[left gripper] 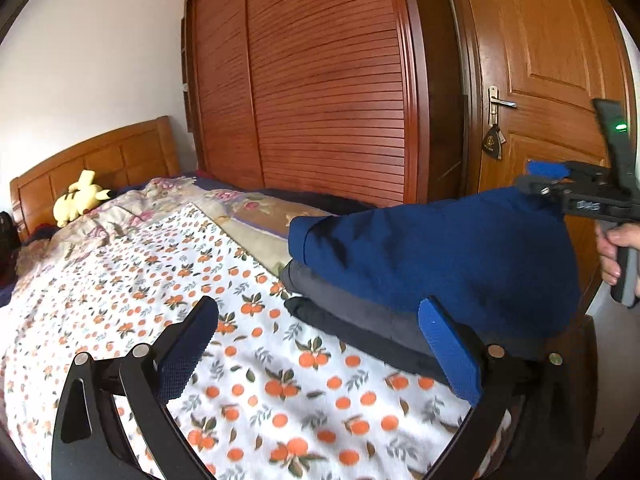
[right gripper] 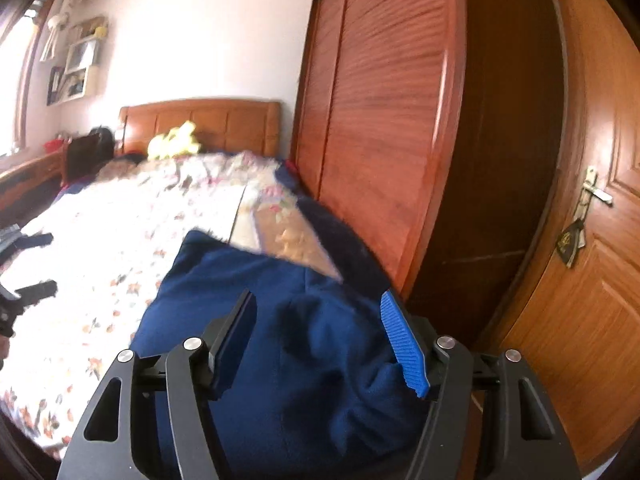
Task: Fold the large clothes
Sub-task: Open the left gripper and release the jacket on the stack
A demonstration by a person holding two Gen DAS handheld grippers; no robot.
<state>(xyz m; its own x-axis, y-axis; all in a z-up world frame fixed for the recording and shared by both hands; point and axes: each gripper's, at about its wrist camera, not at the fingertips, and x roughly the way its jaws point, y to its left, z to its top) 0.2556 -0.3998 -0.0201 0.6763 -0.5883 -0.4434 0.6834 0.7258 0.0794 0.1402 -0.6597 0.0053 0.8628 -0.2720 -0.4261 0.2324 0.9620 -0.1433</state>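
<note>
Left wrist view has the blue garment (left gripper: 436, 248) sitting folded on top of a stack of dark folded clothes (left gripper: 360, 316) at centre right of the frame, near the corner of the bed's orange-print sheet (left gripper: 256, 384). My guess is it's placed there to build the finished pile. The left gripper (left gripper: 320, 344) hovers low at the bottom of the frame, jaws spread wide with nothing between them, angled slightly down at the sheet. The right gripper (left gripper: 540, 180) sits at the far right edge, a hand (left gripper: 616, 252) on its handle. In the right wrist view its jaws stand apart over the blue cloth, pads not pinching it.
</note>
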